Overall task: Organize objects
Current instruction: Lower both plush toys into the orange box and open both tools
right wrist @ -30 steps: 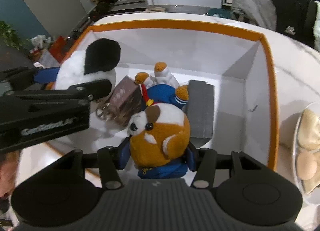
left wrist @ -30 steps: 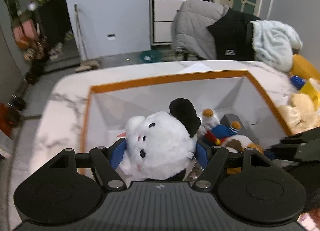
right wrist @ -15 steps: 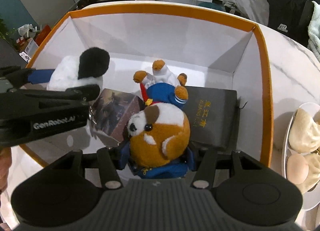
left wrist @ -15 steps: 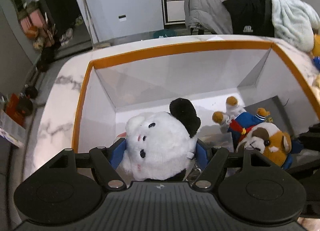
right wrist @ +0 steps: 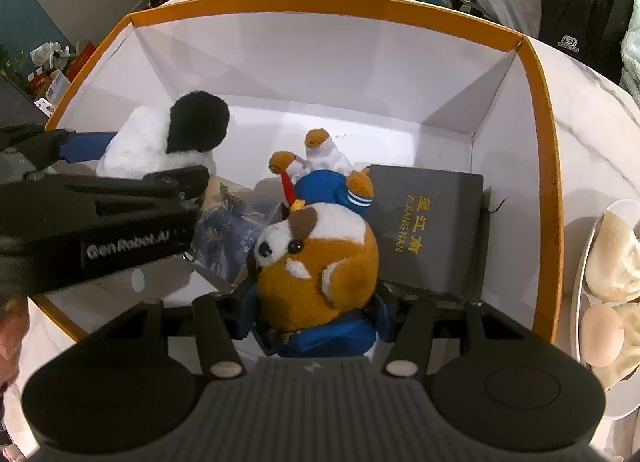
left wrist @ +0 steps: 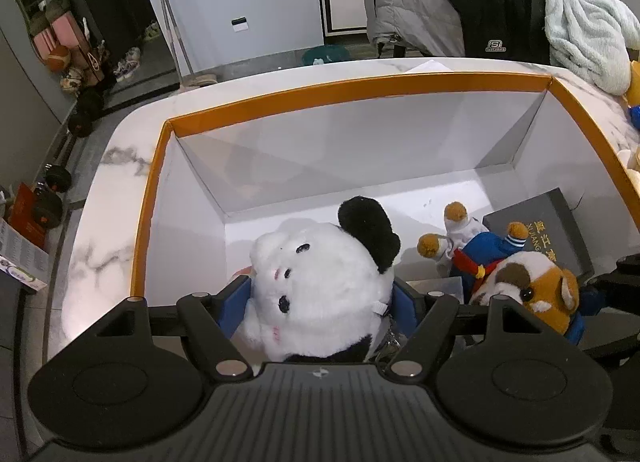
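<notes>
A white plush with a black ear sits between the blue pads of my left gripper, low inside the orange-rimmed white box. The jaws are opening, and the pads still touch the plush's sides. My right gripper is shut on a brown-and-white plush dog, held just above the box floor. A duck plush in blue, a black book with gold letters and a picture card lie on the floor of the box.
A plate with buns and an egg stands on the marble table right of the box. Jackets and a pale blanket hang on chairs behind the table. The back half of the box floor is bare.
My left gripper has sunk into the box with the white plush and tilted further down. The right gripper has stayed nearly where it was, with the dog in it.
</notes>
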### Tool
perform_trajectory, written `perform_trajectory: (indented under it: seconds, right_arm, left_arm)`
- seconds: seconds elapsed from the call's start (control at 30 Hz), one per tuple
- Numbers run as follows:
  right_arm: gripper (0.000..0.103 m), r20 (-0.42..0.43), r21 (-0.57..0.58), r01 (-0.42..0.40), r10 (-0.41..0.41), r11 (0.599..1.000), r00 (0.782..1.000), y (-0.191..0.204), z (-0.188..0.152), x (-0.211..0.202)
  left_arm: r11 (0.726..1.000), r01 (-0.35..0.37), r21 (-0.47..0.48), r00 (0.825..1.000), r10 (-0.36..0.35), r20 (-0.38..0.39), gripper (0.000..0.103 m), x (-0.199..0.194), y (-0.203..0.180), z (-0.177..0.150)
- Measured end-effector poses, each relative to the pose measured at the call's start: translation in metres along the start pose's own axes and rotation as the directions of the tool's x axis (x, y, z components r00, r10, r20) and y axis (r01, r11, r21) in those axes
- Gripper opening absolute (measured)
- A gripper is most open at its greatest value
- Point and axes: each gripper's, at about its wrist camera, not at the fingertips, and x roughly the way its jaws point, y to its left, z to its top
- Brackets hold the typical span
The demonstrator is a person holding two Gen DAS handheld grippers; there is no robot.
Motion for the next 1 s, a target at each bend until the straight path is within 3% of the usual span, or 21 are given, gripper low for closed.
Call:
perform_trajectory:
  seconds: [0.43,0.6,0.77,1.0]
  right_arm:
    - [0.059,0.009,-0.015,0.023,-0.023,1.000,1.000,0.003,-0.002,0.002]
    - [0.070,0.034,-0.029,0.030,-0.029,0.999,0.999,0.004,-0.002,-0.001]
    - [0.072,0.056,-0.029,0.024,-0.022,0.999,0.998,0.005,-0.002,-0.010]
    - [0.076,0.077,-0.055,0.028,-0.024,0.998,0.997,0.013,-0.007,-0.023]
  left_arm:
    - [0.999,-0.018,0.034,1.000,0.018,-0.004,0.091,0.003,-0.007,0.000]
    - [1.000,0.006,0.007,1.000,-0.006,0.010,0.092,-0.002,-0.002,0.000]
    - [0.999,0.035,-0.026,0.999,-0.035,0.011,0.092,-0.009,0.003,0.000]
    - [1.000,0.007,-0.007,0.998,-0.006,0.068,0.092,-0.030,0.000,-0.001]
